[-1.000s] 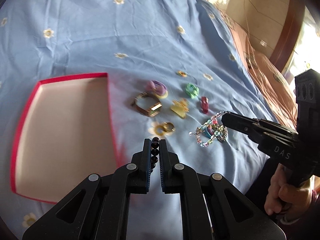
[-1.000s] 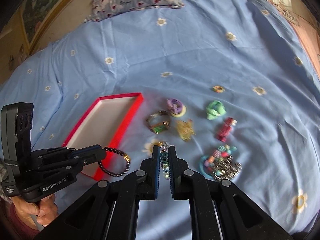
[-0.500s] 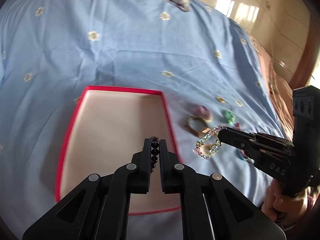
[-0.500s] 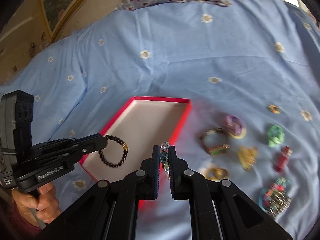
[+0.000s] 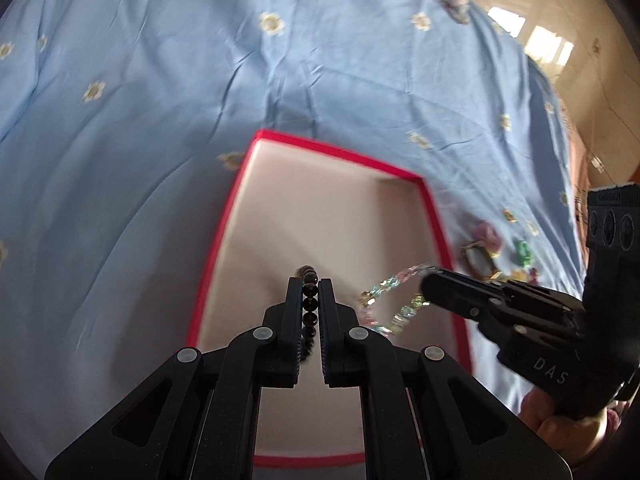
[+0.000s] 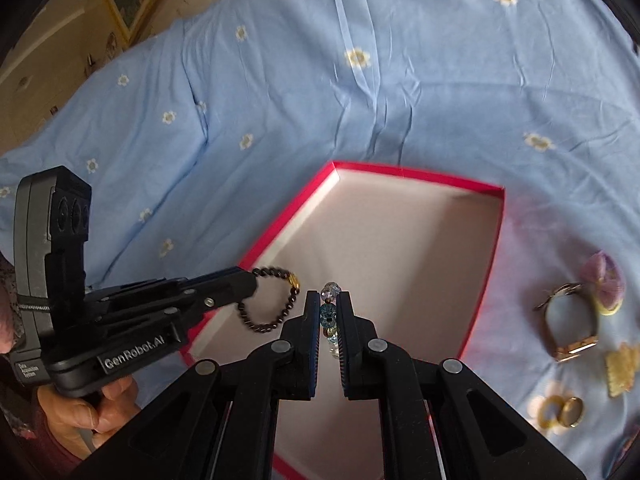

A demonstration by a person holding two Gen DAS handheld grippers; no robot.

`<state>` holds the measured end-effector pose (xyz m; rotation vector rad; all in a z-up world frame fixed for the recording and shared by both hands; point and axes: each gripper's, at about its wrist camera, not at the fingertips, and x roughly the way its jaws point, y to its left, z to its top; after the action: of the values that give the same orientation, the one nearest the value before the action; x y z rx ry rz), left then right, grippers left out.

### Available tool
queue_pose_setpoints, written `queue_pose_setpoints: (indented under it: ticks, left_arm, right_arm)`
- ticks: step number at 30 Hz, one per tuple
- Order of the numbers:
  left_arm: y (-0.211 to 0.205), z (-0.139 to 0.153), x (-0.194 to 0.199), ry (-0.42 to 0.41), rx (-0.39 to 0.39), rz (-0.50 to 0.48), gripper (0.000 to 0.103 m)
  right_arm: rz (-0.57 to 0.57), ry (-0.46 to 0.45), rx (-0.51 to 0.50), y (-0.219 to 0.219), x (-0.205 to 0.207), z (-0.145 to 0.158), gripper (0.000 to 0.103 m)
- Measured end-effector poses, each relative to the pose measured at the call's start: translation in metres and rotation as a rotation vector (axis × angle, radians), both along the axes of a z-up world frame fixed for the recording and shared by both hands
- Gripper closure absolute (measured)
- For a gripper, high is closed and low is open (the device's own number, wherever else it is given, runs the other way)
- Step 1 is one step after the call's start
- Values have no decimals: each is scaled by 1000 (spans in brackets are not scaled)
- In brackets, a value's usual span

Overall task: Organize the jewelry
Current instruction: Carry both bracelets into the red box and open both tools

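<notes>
my left gripper [image 5: 310, 300]: jaws pinching dark bead bracelet [image 6: 272, 304] | my right gripper [image 6: 329, 312]: jaws pinching crystal bracelet [image 5: 390, 300] | both above red box [image 6: 494, 248]

We read "GenRobot.AI" on the side of the left gripper [image 6: 256, 282], and "DAS" on the body of the right gripper [image 5: 426, 286]; smaller print stays illegible.

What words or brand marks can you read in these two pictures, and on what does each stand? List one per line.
"DAS" on the body of the right gripper.
"GenRobot.AI" on the body of the left gripper.
Small label at the left gripper's rear end: too small to read.
</notes>
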<state>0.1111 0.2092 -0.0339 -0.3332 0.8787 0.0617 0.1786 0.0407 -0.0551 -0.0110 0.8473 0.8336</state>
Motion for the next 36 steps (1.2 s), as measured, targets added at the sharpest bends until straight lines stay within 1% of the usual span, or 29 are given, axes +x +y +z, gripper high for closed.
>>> queue_pose_setpoints:
  ticks: [4, 7, 10, 13, 16, 17, 19, 21, 23, 25, 27, 32, 33, 35, 36]
  left_arm:
    - [13, -17, 3, 31, -11, 32, 97]
    - [16, -27, 7, 55, 4, 46, 97]
    - [15, -33, 9, 69, 14, 51, 97]
    - [14, -33, 11, 77, 31, 53, 97]
    - [15, -32, 11, 87, 33, 57, 97]
    - [16, -33, 11, 91, 36, 61, 96]
    - [16, -32, 11, 99, 34, 61, 96]
    - [16, -31, 10, 103, 34, 62, 94]
    - [15, -29, 9, 99, 34, 61, 90]
    - [13, -25, 6, 91, 44, 63, 86]
    - [11, -21, 3, 81, 49, 65, 84]
    - [8, -12, -5, 67, 48, 65, 84]
    - [7, -10, -7, 64, 47, 64, 83]
    - [4, -5, -11, 55, 44, 65, 75]
    - [1, -3, -13, 51, 43, 64, 74]
  right_arm:
    - [-27, 27, -41, -3, 15, -18, 96]
    - [-50, 37, -64, -8, 22, -27, 96]
    - [-56, 52, -83, -8, 27, -36, 95]
    - [-50, 52, -103, -7, 27, -39, 95]
    - [-47, 49, -117, -6, 26, -40, 95]
    - [-44, 49, -123, -6, 25, -40, 90]
    - [-50, 41, -131, -5, 25, -41, 91]
    - [-51, 41, -141, -5, 24, -42, 90]
    - [-54, 37, -148, -5, 24, -41, 89]
    - [-53, 34, -147, -4, 22, -40, 84]
    - [-53, 26, -138, -6, 20, -36, 69]
    - [-51, 3, -116, -10, 12, -26, 68]
    - [-53, 0, -105, -12, 10, -23, 68]
    - [-60, -8, -83, -19, 5, -16, 68]
    - [-65, -10, -75, -23, 3, -13, 68]
